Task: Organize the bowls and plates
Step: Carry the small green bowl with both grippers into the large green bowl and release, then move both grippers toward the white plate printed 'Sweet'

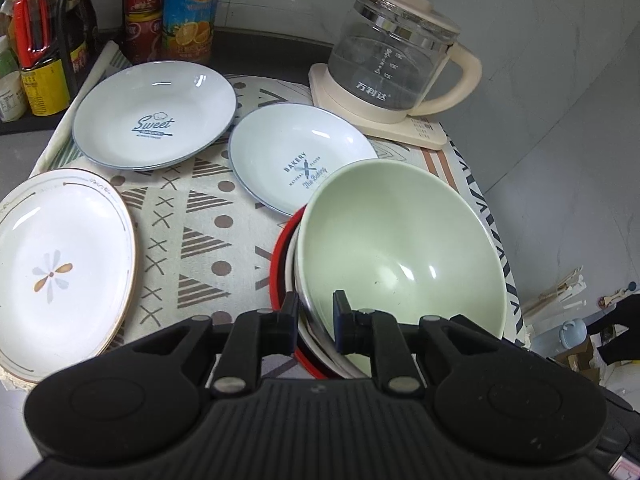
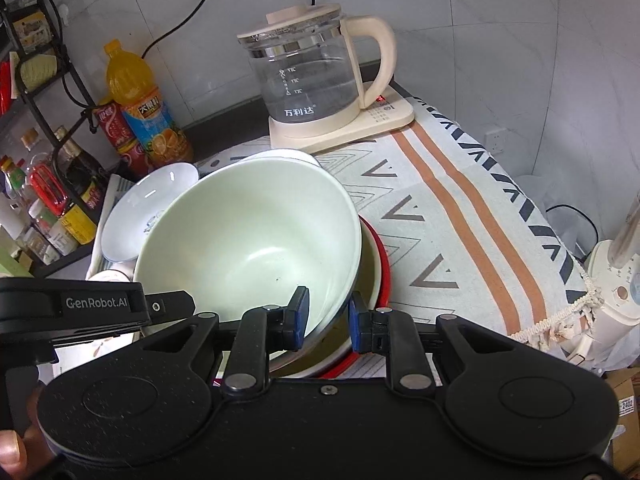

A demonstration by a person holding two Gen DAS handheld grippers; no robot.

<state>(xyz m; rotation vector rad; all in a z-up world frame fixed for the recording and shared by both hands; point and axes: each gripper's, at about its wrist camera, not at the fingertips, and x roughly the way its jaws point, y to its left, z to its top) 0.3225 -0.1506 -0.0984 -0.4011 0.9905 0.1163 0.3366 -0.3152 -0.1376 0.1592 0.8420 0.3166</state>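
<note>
Partly stacked so far. Green bowl (image 1: 400, 248) nested in a white dish inside the red-rimmed bowl (image 1: 280, 280), near right of the patterned cloth (image 1: 192, 208). Left gripper (image 1: 316, 312) clamped on the green bowl's near-left rim; right gripper (image 2: 328, 312) clamped on its near-right rim. Still loose and apart: Sweet plate (image 1: 154, 114) far left, Bakery plate (image 1: 296, 160) just behind the stack, flower plate (image 1: 60, 264) near left. Judged under half done; three plates left to gather. Kettle (image 1: 396, 56) far right, clear of work.
</note>
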